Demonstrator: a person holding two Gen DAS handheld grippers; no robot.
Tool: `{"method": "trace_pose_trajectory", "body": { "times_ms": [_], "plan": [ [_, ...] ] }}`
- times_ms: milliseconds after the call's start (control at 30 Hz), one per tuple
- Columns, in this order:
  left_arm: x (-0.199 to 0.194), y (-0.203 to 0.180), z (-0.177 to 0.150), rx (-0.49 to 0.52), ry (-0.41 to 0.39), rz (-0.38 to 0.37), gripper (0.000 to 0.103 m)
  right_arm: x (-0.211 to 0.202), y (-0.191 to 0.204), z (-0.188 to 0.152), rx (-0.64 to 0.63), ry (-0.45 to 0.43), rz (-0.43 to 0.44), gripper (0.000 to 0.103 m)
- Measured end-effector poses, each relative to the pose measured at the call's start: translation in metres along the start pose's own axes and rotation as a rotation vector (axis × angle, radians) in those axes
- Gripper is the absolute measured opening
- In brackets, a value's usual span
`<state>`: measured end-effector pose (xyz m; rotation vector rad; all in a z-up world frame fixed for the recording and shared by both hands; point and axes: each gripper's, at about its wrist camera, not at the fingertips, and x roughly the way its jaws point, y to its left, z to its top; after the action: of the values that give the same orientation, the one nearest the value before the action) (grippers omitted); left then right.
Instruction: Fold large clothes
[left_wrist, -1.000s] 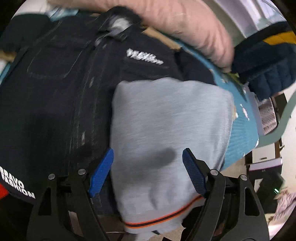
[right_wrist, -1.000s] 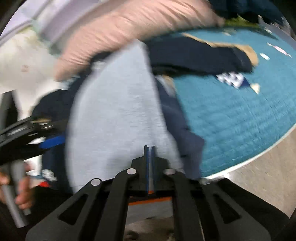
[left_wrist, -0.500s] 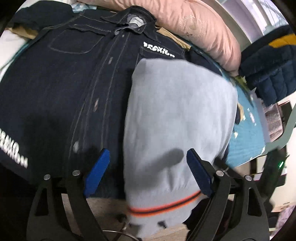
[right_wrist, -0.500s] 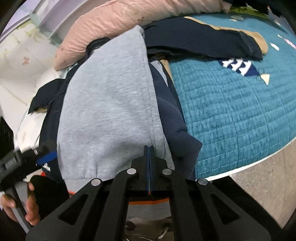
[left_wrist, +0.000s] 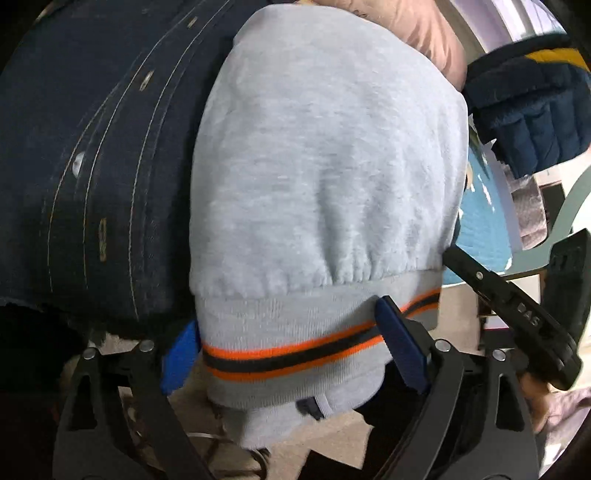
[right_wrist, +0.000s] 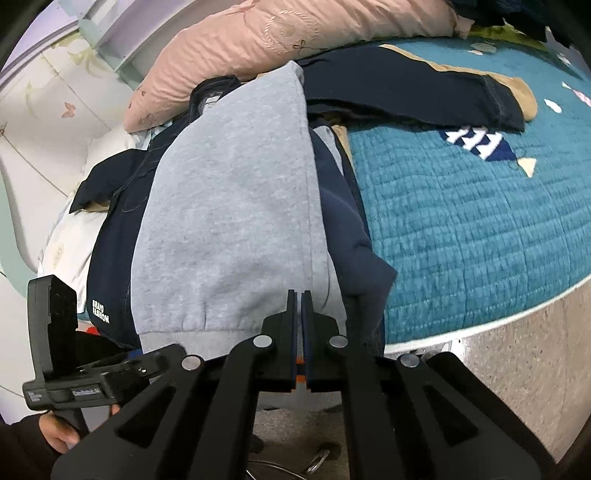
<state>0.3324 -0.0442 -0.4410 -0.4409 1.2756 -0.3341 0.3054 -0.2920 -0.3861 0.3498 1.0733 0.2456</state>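
Observation:
A grey sweatshirt (left_wrist: 325, 155) with an orange and black striped hem (left_wrist: 295, 356) lies over a dark denim jacket (left_wrist: 92, 147) at the bed's edge. My left gripper (left_wrist: 291, 347) is open, its blue pads on either side of the hem. In the right wrist view the grey sweatshirt (right_wrist: 229, 206) runs away from me over the jacket (right_wrist: 114, 236). My right gripper (right_wrist: 299, 306) is shut on the sweatshirt's hem at its right side seam. The left gripper also shows in the right wrist view (right_wrist: 92, 369).
A teal quilt (right_wrist: 461, 229) covers the bed, with a navy garment (right_wrist: 399, 92) on it and a pink duvet (right_wrist: 258, 48) behind. A navy and yellow padded jacket (left_wrist: 532, 103) lies at the right. Beige floor (right_wrist: 517, 369) runs below the bed edge.
My left gripper has moved down to the sweatshirt's hem, which now sits between its open pads. The right gripper stays shut on the hem and the view has steadied.

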Motion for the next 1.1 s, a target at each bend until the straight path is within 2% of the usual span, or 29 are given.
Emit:
{"method": "trace_pose_trajectory", "body": {
  "times_ms": [100, 200, 233, 267, 333, 400, 467, 633, 667, 700, 733, 800, 900, 1033, 1100],
  "plan": [
    [0.005, 0.004, 0.006, -0.060, 0.036, -0.030, 0.089, 0.002, -0.002, -0.003, 0.024, 0.001, 0.002, 0.003],
    [-0.002, 0.000, 0.007, -0.046, 0.039, -0.025, 0.074, 0.002, -0.003, -0.007, 0.040, 0.004, 0.007, 0.003],
    [-0.007, 0.001, 0.009, -0.064, 0.037, -0.036, 0.066, 0.003, -0.005, -0.008, 0.046, 0.004, 0.009, 0.003],
    [-0.012, 0.003, 0.010, -0.083, 0.037, -0.053, 0.059, 0.004, -0.006, -0.009, 0.053, 0.006, 0.012, 0.003],
    [-0.026, 0.012, 0.015, -0.176, 0.026, -0.138, 0.052, 0.004, -0.008, -0.009, 0.072, 0.002, 0.018, 0.003],
    [-0.038, 0.010, 0.022, -0.196, 0.007, -0.176, 0.046, 0.003, -0.010, -0.010, 0.094, -0.001, 0.031, 0.003],
    [-0.047, 0.004, 0.027, -0.178, -0.007, -0.197, 0.046, 0.002, -0.015, -0.011, 0.138, -0.002, 0.054, 0.004],
    [-0.059, -0.001, 0.032, -0.178, -0.004, -0.232, 0.046, -0.011, -0.028, -0.020, 0.274, -0.029, 0.120, 0.017],
    [-0.059, 0.000, 0.036, -0.186, -0.002, -0.236, 0.046, -0.012, -0.029, -0.023, 0.300, -0.032, 0.131, 0.022],
    [-0.060, 0.004, 0.037, -0.197, 0.001, -0.238, 0.045, -0.013, -0.031, -0.025, 0.323, -0.029, 0.124, 0.034],
    [-0.063, 0.008, 0.038, -0.211, 0.004, -0.247, 0.044, -0.014, -0.032, -0.027, 0.341, -0.023, 0.116, 0.038],
    [-0.067, 0.015, 0.039, -0.223, -0.001, -0.247, 0.044, -0.013, -0.036, -0.033, 0.366, -0.008, 0.127, 0.039],
    [-0.066, 0.018, 0.035, -0.238, 0.013, -0.241, 0.044, -0.008, -0.043, -0.042, 0.453, 0.017, 0.191, 0.039],
    [-0.063, 0.015, 0.036, -0.250, 0.020, -0.240, 0.044, 0.010, -0.050, -0.063, 0.644, 0.063, 0.302, 0.044],
    [-0.060, 0.009, 0.038, -0.248, 0.021, -0.237, 0.044, 0.017, -0.053, -0.070, 0.703, 0.067, 0.331, 0.048]
  ]
}}
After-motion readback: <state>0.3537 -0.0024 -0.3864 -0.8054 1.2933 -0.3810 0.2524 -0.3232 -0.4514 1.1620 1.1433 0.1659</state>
